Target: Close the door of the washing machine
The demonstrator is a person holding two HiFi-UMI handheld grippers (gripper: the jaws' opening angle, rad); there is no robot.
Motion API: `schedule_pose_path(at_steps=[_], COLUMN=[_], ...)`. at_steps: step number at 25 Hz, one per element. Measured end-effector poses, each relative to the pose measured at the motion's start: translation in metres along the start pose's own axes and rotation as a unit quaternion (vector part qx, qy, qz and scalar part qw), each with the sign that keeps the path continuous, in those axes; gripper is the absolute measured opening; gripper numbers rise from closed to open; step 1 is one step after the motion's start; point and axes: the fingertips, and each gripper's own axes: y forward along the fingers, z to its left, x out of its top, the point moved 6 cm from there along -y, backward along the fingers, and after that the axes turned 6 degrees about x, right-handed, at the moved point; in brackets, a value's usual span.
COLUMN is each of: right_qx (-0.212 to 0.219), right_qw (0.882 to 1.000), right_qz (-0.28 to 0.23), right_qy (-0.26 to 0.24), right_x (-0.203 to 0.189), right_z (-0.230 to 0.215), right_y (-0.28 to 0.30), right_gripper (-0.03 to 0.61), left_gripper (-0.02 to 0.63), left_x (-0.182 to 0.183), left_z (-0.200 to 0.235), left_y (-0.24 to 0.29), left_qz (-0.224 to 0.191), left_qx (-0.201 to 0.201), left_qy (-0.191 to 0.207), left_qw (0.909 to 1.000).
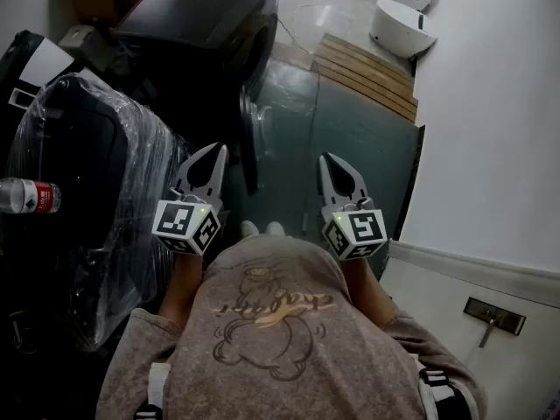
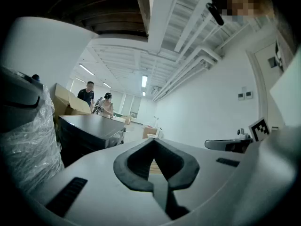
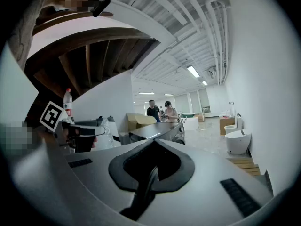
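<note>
Washing machine (image 1: 206,24): dark, upper centre of the head view. Its door (image 1: 249,143) hangs open, edge-on, just below the drum front. Plastic-wrapped dark unit (image 1: 96,164) fills the left. Left gripper (image 1: 216,153) sits near the door edge, not touching, and right gripper (image 1: 327,160) is right of it. Both sets of fingers are together, nothing between. Water bottle (image 1: 26,196) at left edge.
</note>
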Motion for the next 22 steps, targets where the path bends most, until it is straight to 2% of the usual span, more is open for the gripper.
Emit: schedule_pose_path(at_steps=[11,19,22], right_qx=[0.01,0.005,-0.014], right_qw=[1.0,0.999,0.998], right_qz=[0.018,0.044,0.055], right_qy=[0.009,0.006,0.02], right_x=[-0.025,-0.074,-0.101], right_z=[-0.008,-0.024,-0.032], right_y=[0.011,0.034,0.041], right_gripper=[-0.008,-0.008,-0.008], left_gripper=[0.0,0.0,0.0], left_x=[-0.026,-0.073,-0.1], left_z=[0.01,0.035,0.044], left_y=[0.02,0.054,0.068], left_qz=[0.031,0.064,0.08], left_qx=[-0.004,-0.001,0.002], left_qy=[-0.008,-0.003,-0.007], left_qw=[0.9995,0.998,0.9967])
